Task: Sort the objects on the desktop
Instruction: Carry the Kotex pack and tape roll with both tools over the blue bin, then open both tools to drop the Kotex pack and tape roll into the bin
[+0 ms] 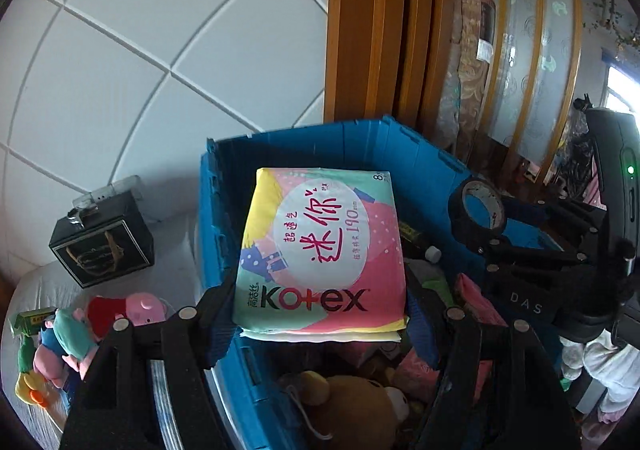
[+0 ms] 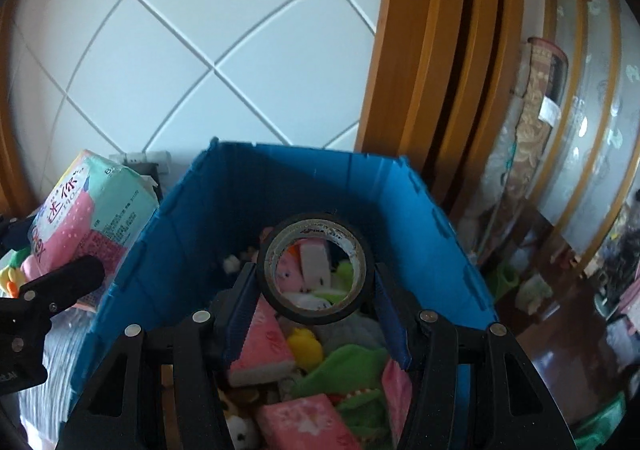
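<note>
My left gripper point(image 1: 320, 314) is shut on a pink and green Kotex pack point(image 1: 320, 246) and holds it over the blue crate point(image 1: 320, 138). My right gripper point(image 2: 316, 286) is shut on a roll of black tape point(image 2: 316, 310) above the same crate point(image 2: 400, 210). The tape roll point(image 1: 478, 212) and right gripper also show in the left wrist view, at the right. The Kotex pack point(image 2: 88, 218) shows at the left of the right wrist view, beside the crate wall. The crate holds plush toys point(image 2: 344, 374) and pink packs point(image 2: 264, 346).
A black box point(image 1: 102, 246) and several plush toys point(image 1: 68, 338) lie on the white surface left of the crate. A white tiled wall stands behind. A wooden door frame point(image 2: 432, 50) and clutter stand to the right.
</note>
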`<state>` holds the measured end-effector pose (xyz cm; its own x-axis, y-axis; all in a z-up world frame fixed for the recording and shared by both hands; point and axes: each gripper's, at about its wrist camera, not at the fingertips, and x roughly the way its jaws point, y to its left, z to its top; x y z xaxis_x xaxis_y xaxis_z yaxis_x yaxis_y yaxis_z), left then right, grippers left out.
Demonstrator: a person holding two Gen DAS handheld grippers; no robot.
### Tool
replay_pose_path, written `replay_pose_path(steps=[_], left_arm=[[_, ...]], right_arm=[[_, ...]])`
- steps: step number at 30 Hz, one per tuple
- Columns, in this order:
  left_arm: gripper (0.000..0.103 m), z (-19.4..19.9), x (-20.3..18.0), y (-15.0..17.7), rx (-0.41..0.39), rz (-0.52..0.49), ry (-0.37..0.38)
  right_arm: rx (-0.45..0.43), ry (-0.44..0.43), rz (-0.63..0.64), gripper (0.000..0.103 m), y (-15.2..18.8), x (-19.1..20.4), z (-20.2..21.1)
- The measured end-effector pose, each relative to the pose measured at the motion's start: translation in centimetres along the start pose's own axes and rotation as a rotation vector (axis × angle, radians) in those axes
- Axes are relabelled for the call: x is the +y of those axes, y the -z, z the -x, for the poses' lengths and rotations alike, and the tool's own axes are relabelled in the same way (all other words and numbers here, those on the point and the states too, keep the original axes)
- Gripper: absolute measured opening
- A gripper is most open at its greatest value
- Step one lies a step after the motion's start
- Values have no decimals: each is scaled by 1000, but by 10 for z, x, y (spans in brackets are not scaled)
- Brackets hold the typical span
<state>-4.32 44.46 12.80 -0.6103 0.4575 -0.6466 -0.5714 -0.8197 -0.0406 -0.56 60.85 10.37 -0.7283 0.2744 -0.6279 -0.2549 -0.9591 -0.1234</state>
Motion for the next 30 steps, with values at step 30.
replay_pose_path(steps=[30], left_arm=[[93,-84,-74,15,295,-106,-24]], right_arm=[[344,-41,75,84,56,-76,-64]])
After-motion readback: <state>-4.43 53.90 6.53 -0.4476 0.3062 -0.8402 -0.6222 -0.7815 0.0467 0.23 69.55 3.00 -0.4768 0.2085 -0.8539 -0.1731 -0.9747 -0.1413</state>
